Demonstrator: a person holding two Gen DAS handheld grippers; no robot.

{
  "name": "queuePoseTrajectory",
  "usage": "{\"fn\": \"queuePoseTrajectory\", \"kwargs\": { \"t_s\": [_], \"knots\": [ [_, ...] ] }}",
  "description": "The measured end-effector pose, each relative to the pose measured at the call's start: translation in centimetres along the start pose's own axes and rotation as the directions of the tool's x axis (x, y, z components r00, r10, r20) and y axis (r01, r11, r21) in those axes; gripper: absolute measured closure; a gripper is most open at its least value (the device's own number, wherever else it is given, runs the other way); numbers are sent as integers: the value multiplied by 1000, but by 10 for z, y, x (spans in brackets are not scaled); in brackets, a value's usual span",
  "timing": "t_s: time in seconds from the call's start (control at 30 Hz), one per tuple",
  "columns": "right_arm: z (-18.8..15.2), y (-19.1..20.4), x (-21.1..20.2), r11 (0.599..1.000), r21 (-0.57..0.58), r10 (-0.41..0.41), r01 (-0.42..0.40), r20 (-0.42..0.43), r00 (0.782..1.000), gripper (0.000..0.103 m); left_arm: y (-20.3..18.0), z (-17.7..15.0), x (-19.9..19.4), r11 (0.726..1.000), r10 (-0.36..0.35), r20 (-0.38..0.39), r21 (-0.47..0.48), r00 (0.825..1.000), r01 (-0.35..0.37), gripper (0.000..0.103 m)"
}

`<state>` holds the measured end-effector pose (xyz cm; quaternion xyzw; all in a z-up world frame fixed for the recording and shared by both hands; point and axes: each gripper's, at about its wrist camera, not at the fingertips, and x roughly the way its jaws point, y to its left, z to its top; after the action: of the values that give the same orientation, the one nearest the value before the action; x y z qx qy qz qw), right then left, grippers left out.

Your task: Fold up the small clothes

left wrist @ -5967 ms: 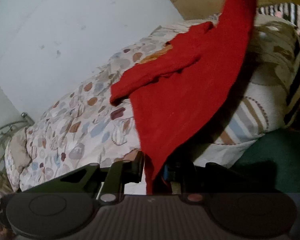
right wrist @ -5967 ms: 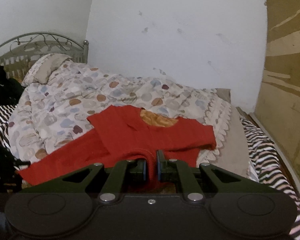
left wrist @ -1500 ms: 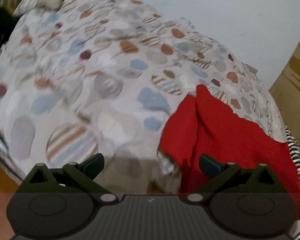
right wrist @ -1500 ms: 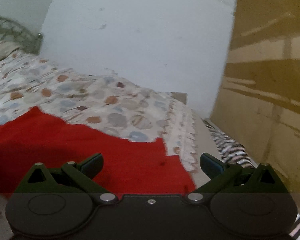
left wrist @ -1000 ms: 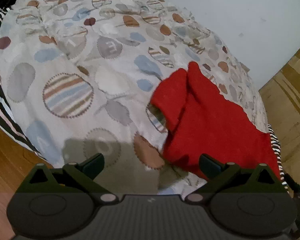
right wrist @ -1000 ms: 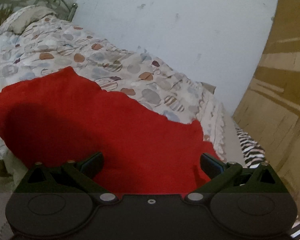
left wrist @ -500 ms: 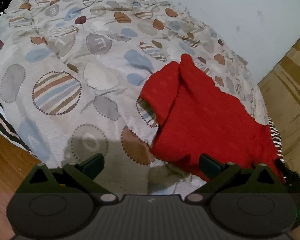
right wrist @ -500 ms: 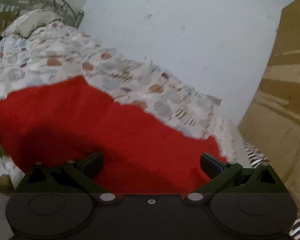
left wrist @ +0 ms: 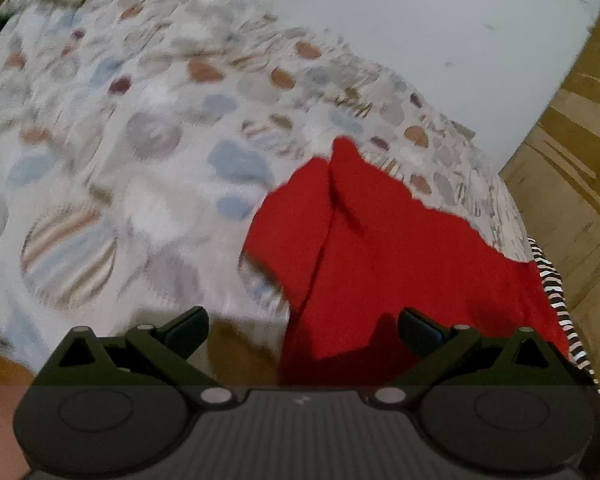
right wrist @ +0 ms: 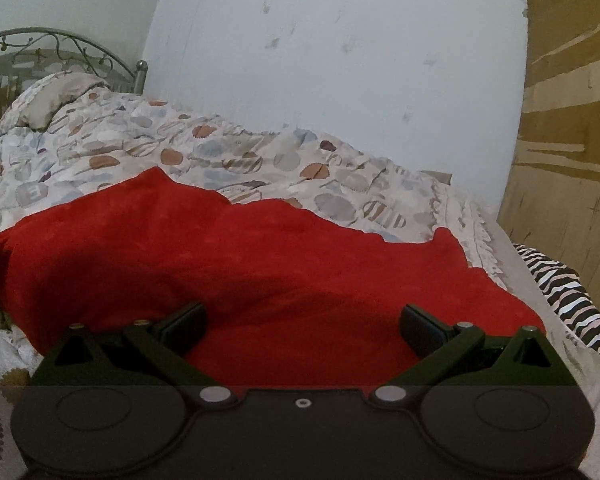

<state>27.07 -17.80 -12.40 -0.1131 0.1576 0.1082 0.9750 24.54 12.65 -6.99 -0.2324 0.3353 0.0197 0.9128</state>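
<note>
Six seconds ago both grippers were pinching the red top and one side of it hung up in the air; now it lies let go on the bed, and both grippers have come in low over it. The red top [left wrist: 384, 256] [right wrist: 236, 264] is bright red and soft-looking, spread out wide on the spotty blanket [left wrist: 148, 148] [right wrist: 260, 160] near the side of the bed. One part is folded over, so a crease runs down it, and its far edge is bumpy, not straight. The left gripper [left wrist: 302, 326] has its fingers wide apart, holding nothing, right over the near left edge of the top. The right gripper [right wrist: 302, 322] is spread wide too and holds nothing, with red cloth between its fingers. A striped sheet [right wrist: 564, 292] peeks out beside the top.
</note>
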Motion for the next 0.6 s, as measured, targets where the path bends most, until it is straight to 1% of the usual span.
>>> {"fn": "queuePoseTrajectory", "kwargs": {
  "t_s": [0.1, 0.17, 0.23, 0.3, 0.33, 0.4, 0.5, 0.6],
  "knots": [
    [-1, 0, 0, 1000, 3, -1, 1, 5, 1000, 0, -9, 9, 16, 997, 20, 36, 78, 999, -23, 0],
    [-1, 0, 0, 1000, 5, -2, 2, 7, 1000, 0, -12, 13, 30, 991, 45, 60, 127, 997, -52, 0],
    [-2, -1, 0, 1000, 6, 0, 0, 10, 1000, 0, -12, 19, 47, 985, 78, 71, 151, 994, -88, 0],
    [-2, -1, 0, 1000, 8, 1, -1, 13, 1000, 0, -9, 23, 60, 981, 107, 60, 154, 992, -115, 0],
    [-3, -1, 0, 1000, 8, 1, -2, 15, 1000, 0, -7, 24, 66, 981, 109, 50, 153, 993, -116, 0],
    [-4, -2, 0, 1000, 10, 3, -3, 18, 1000, 0, 1, 25, 71, 985, 79, 33, 150, 996, -83, 0],
    [-5, -2, 0, 1000, 12, 4, -4, 24, 1000, 0, 12, 24, 74, 993, 37, 4, 114, 999, -38, 0],
    [-7, -2, -1, 1000, 12, 3, -4, 30, 1000, 0, 18, 24, 72, 996, 14, 2, 92, 1000, -14, 1]
  ]
}}
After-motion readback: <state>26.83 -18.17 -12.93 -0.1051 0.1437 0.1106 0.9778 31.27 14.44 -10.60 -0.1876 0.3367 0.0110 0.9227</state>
